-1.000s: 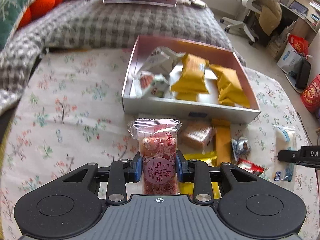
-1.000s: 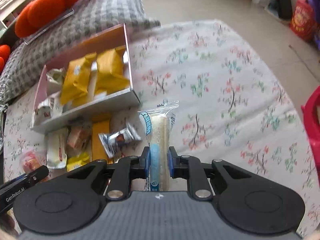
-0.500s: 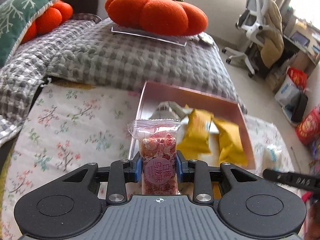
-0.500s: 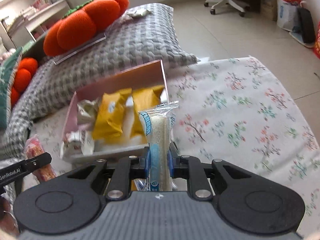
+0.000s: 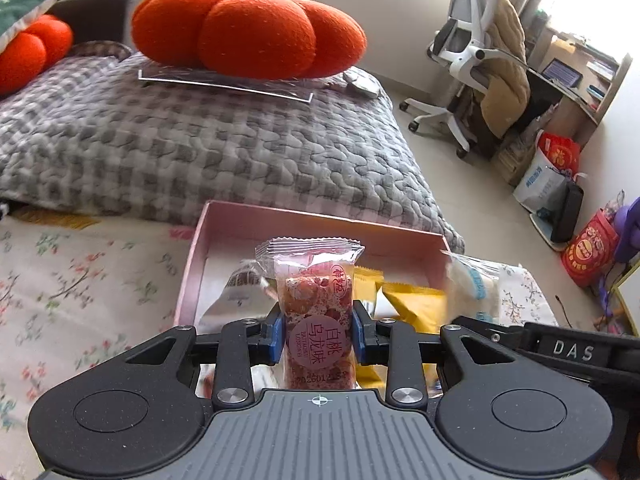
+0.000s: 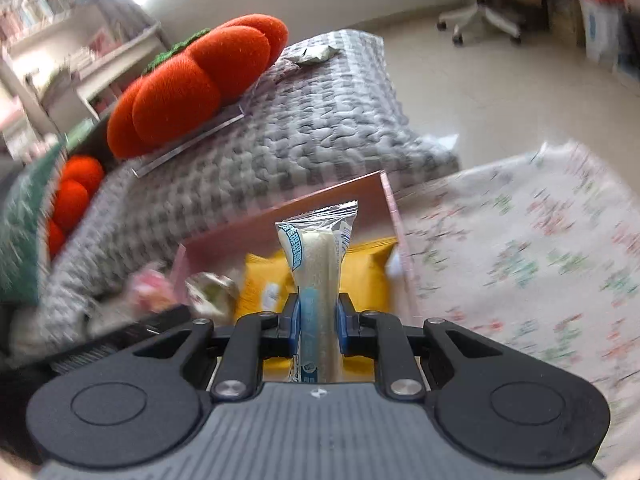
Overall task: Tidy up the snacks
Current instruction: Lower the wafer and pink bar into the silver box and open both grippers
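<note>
The left gripper [image 5: 318,330] has its jaws closed on a pink snack packet [image 5: 318,316], which stands upright between the blue pads with its crimped top edge above them. The packet is clear at the top, shows reddish pieces inside and carries a round pink label with printed characters. Behind it lies a pink box [image 5: 224,224] on a cloth with a flower pattern [image 5: 72,280]. The packet sits in front of the box's near side, over its open inside. In the box lie yellow packets [image 5: 416,304] and a silvery wrapper [image 5: 236,292].

The right gripper [image 6: 318,316] has its jaws narrow and pressed on a white snack bar [image 6: 316,272] in a clear wrapper with blue print, also upright. In the right wrist view the bar is above the same pink box [image 6: 340,192], with yellow packets [image 6: 368,272] just behind it. From the left wrist view the bar [image 5: 474,284] and the right gripper's black finger [image 5: 560,344] show at the right, near the box's right wall.

Beyond the box a grey checked quilt [image 5: 200,148] carries a large orange pumpkin cushion [image 5: 248,32]. A white office chair [image 5: 468,48] stands on the floor at the right. The right wrist view is blurred at its edges.
</note>
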A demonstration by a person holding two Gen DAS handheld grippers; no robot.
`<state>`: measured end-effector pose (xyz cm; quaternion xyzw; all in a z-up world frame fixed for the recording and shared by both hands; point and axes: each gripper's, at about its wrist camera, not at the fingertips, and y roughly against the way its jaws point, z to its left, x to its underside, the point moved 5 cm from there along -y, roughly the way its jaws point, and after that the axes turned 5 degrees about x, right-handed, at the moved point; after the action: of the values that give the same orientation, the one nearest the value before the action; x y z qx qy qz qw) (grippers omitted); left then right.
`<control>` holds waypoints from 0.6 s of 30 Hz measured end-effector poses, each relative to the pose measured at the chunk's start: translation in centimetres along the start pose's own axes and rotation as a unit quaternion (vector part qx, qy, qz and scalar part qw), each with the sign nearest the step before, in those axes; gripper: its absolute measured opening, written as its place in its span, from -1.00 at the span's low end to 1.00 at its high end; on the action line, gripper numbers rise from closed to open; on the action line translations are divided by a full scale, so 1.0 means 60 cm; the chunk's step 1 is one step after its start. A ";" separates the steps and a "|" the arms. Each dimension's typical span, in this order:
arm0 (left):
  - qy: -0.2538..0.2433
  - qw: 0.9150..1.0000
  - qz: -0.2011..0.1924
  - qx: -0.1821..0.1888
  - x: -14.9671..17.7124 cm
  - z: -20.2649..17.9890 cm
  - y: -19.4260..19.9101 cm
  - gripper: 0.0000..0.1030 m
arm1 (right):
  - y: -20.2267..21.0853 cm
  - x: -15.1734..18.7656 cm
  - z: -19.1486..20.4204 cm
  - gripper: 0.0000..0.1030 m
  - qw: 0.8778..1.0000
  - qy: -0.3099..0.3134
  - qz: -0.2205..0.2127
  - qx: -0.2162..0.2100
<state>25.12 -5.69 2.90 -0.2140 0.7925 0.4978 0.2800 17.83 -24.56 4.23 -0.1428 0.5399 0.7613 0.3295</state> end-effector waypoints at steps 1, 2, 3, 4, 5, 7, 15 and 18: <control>-0.005 1.000 0.001 0.001 0.002 -0.003 -0.006 -0.42 | -0.006 -0.001 0.001 -0.69 1.000 -0.010 0.004 -0.012; -0.011 1.000 0.004 0.000 0.003 -0.004 -0.013 -0.42 | -0.012 -0.001 0.006 -0.69 1.000 -0.008 0.004 -0.017; -0.021 1.000 0.007 -0.007 0.004 -0.005 -0.020 -0.42 | -0.018 0.000 0.015 -0.69 1.000 0.006 0.000 -0.014; -0.031 0.999 0.008 -0.014 0.006 -0.007 -0.025 -0.42 | -0.024 0.002 0.023 -0.69 1.000 0.022 -0.004 -0.008; -0.040 0.999 0.009 -0.021 0.007 -0.008 -0.031 -0.42 | -0.030 0.003 0.030 -0.69 0.999 0.033 -0.005 -0.004; -0.054 0.998 0.012 -0.034 0.010 -0.008 -0.040 -0.42 | -0.044 0.009 0.038 -0.69 0.999 0.041 -0.001 -0.005; -0.043 0.997 0.021 -0.053 0.013 0.007 -0.060 -0.36 | -0.069 0.007 0.023 -0.55 0.999 0.040 -0.008 0.018; -0.025 0.999 -0.003 -0.040 -0.009 0.007 -0.029 -0.17 | -0.037 -0.011 0.024 -0.34 0.999 0.026 -0.031 0.002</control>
<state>26.71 -5.98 1.90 -0.2151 0.7639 0.5334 0.2928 19.99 -23.04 3.52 -0.1789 0.5449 0.7456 0.3392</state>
